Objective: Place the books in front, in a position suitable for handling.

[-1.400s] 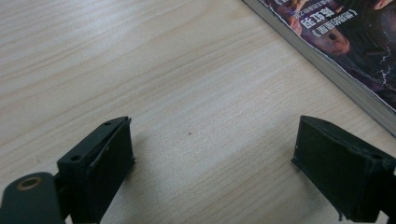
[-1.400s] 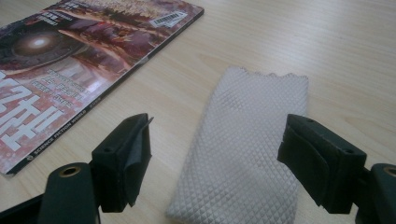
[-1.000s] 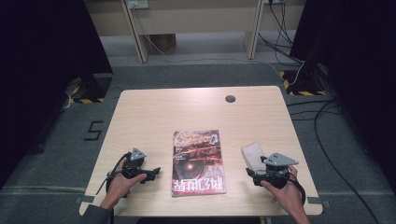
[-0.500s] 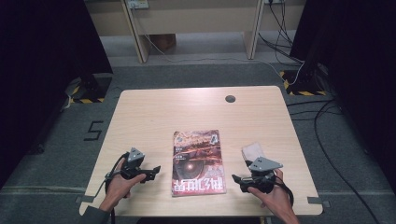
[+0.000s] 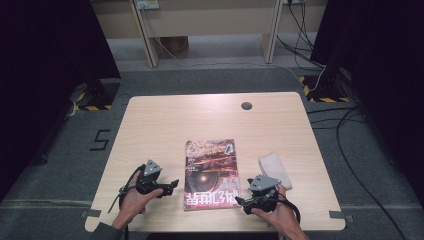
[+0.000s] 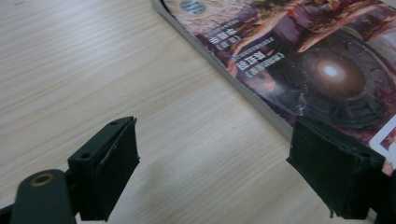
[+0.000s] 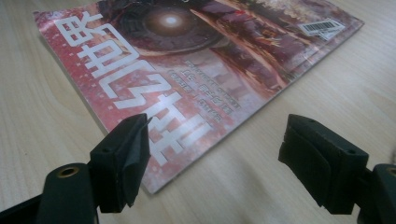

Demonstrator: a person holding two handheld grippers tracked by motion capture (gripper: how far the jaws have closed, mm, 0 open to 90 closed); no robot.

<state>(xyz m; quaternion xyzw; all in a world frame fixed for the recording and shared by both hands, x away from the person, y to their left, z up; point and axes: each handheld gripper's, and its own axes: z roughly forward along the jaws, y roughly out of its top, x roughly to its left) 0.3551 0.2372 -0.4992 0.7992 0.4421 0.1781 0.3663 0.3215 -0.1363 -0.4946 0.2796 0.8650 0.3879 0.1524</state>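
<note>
A magazine (image 5: pixel 211 172) with a dark red cover lies flat at the table's front middle. My left gripper (image 5: pixel 171 184) rests just left of it, jaws pointing at its left edge. In the left gripper view, that gripper (image 6: pixel 215 172) stands open over bare wood, with the magazine (image 6: pixel 303 60) at upper right under the right fingertip. My right gripper (image 5: pixel 239 201) sits at the magazine's near right corner, pointing left. In the right gripper view, this gripper (image 7: pixel 215 158) is open, and the magazine (image 7: pixel 187 60) corner lies between its jaws.
A folded white cloth (image 5: pixel 275 169) lies right of the magazine, just behind my right hand. A dark round cable hole (image 5: pixel 246 105) sits near the table's far edge. Cables (image 5: pixel 350 150) run over the grey floor at the right.
My right gripper has moved left and toward the front edge, off the white cloth, to the magazine's near right corner. The left gripper has stayed put.
</note>
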